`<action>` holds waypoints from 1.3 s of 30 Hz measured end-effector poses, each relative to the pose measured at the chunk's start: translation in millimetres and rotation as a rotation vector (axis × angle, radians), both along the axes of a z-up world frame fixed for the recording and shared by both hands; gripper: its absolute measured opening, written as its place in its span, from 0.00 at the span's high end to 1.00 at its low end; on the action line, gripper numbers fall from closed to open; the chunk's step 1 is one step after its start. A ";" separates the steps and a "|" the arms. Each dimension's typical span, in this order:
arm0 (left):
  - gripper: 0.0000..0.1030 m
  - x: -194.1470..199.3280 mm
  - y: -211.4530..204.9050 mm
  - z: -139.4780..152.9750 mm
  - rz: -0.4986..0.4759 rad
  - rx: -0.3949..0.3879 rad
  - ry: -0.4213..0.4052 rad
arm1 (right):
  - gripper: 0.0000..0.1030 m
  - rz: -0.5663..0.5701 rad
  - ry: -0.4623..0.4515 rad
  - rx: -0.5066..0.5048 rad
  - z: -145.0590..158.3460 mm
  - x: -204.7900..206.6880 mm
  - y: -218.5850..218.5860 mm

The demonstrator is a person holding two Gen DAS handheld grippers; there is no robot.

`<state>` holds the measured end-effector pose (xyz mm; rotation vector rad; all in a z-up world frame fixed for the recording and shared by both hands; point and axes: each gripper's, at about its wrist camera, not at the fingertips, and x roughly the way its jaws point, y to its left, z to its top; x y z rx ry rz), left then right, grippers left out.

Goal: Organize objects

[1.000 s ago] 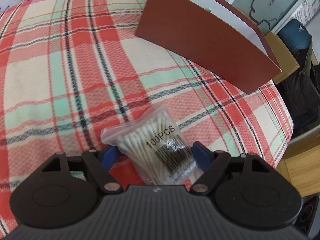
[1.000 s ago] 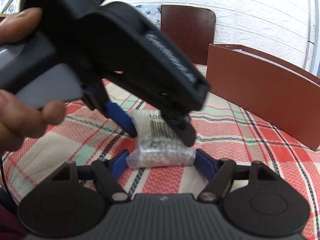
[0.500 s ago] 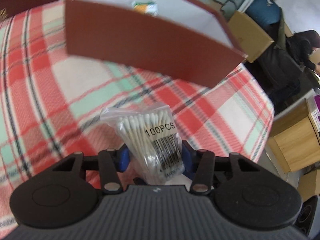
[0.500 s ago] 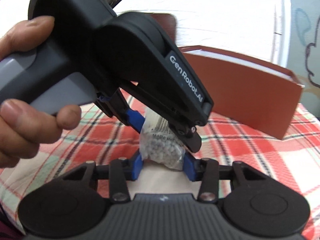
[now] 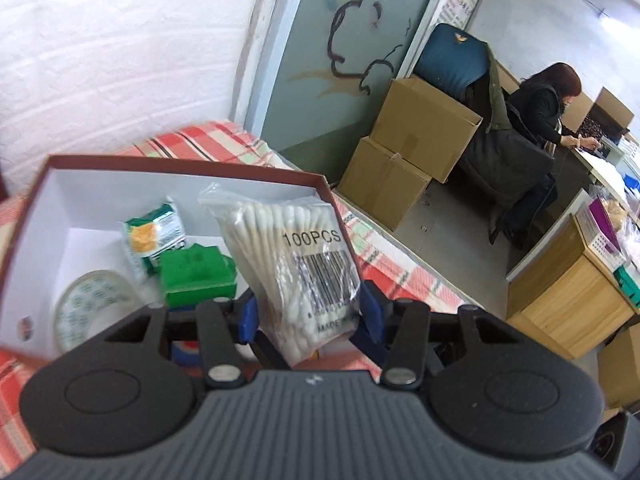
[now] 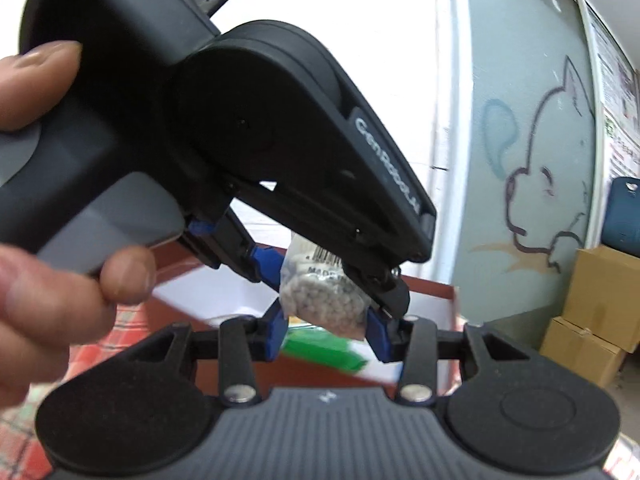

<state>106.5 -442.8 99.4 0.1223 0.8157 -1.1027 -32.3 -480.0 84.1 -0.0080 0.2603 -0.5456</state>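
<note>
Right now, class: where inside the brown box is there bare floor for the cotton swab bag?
Bare white floor shows in the box between its far wall and the snack packet. The near side is crowded: tape roll, green block. The left gripper holds the bag.

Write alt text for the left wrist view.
The left gripper grips a clear plastic bag of cotton swabs above an open brown cardboard box with a white interior, which holds a green block, a snack packet and a tape roll.

Brown box (image 5: 168, 166), white inside, on red-green plaid cloth (image 5: 384, 268).
</note>
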 end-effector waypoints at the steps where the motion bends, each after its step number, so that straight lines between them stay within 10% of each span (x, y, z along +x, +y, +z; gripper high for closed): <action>1: 0.48 5.6 -6.4 -6.2 0.005 0.010 0.019 | 0.61 -0.012 0.015 0.004 -2.4 5.8 -8.2; 5: 0.43 18.3 -21.2 -18.6 0.036 0.025 0.033 | 0.60 -0.039 0.080 0.045 -19.7 23.5 -36.3; 10: 0.42 19.2 -21.1 -13.0 0.081 0.057 -0.009 | 0.35 -0.078 0.051 0.060 -21.7 27.3 -48.6; 26: 0.42 -36.8 75.9 31.0 0.235 0.147 -0.319 | 0.35 -0.040 -0.012 0.135 -0.3 -29.7 -19.3; 39: 0.37 -83.6 177.9 14.4 0.382 0.181 -0.349 | 0.34 0.055 -0.004 0.251 10.1 -75.8 50.0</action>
